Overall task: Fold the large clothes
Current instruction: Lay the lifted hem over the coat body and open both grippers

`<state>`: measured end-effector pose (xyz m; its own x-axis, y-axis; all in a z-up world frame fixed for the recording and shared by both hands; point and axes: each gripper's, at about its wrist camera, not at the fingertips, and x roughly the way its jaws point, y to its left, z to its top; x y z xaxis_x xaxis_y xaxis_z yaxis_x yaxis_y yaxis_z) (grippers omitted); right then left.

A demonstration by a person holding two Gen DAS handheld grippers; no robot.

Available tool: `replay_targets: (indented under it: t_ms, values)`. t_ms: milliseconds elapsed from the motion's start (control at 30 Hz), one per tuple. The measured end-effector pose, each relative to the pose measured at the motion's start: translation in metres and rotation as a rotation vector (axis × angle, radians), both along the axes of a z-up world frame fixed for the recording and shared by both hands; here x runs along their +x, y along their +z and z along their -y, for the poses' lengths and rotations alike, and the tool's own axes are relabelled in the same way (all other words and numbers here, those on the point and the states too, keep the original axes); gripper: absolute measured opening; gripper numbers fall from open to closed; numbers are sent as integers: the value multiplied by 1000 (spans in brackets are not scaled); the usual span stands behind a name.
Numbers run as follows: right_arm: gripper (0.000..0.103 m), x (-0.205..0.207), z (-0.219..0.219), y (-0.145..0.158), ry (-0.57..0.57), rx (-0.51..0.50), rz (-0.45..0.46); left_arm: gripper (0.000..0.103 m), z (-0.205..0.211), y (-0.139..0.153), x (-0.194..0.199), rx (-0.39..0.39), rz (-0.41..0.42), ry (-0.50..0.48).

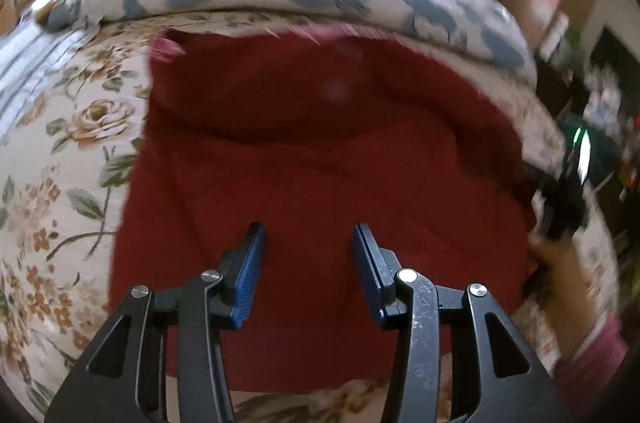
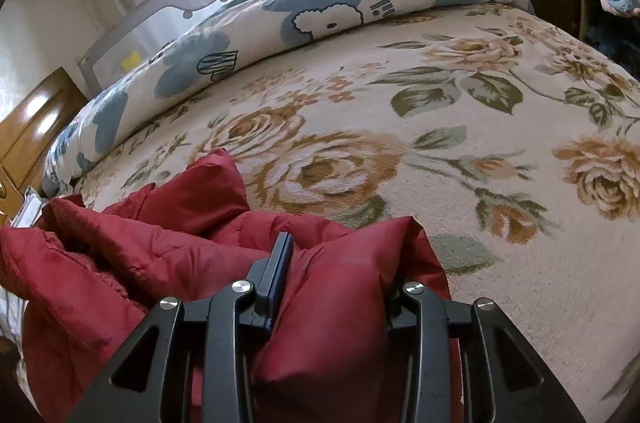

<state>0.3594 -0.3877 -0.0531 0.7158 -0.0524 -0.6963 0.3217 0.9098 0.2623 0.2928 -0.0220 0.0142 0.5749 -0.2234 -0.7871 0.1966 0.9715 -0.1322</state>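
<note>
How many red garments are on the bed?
1: a red jacket spread on the floral bedspread, one puffy corner bunched between the right tongs. Folds may hide others.

Deep red padded jacket [image 2: 332, 303] on cream bedspread [image 2: 500, 183] patterned with tan roses; behind, white duvet [image 2: 320, 7] with blue blotches.

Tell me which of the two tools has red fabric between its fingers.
The right tool: a puffy fold of the red jacket fills its jaws. The left tool hangs open above the jacket, gripping nothing.
</note>
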Motion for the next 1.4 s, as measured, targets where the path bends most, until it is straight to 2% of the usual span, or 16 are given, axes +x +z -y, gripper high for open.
replay_targets:
  t_ms: [100, 233, 300, 367, 400, 533, 633, 700, 767, 833, 1000, 1133, 1400]
  values:
    - [42, -1, 2, 7, 15, 34, 0, 43, 15, -18, 10, 110, 3, 29]
    - [58, -26, 4, 39, 34, 118, 62, 45, 13, -36, 28, 131, -5, 62]
    - [67, -45, -3, 57, 52, 93, 110, 45, 11, -36, 32, 137, 1, 68]
    - [81, -68, -19, 74, 96, 28, 164, 45, 10, -36, 33, 138, 5, 73]
    - [83, -74, -26, 77, 124, 4, 171, 45, 9, -38, 33, 139, 6, 75]
    - [83, -67, -65, 58, 297, -83, 63, 45, 6, -37, 34, 138, 7, 70]
    - [83, -48, -71, 34, 322, -123, -32, 44, -6, -32, 36, 132, 18, 91]
    - [83, -34, -65, 19, 303, -114, -79, 44, -20, -32, 47, 124, 10, 120]
    - [91, -23, -52, 8, 271, -77, -89, 44, -29, -37, 61, 137, -5, 149]
    - [95, -15, -38, -2, 227, -43, -100, 45, -34, -45, 75, 151, -17, 164]
    - [100, -6, -16, -18, 169, 60, -120, 45, -39, -60, 94, 145, -52, 186]
    - [102, -5, -11, -22, 163, 73, -120, 45, -33, -63, 94, 179, -34, 187]
    - [103, -4, -11, -22, 167, 77, -121, 45, -44, -46, 80, 110, -27, 187]
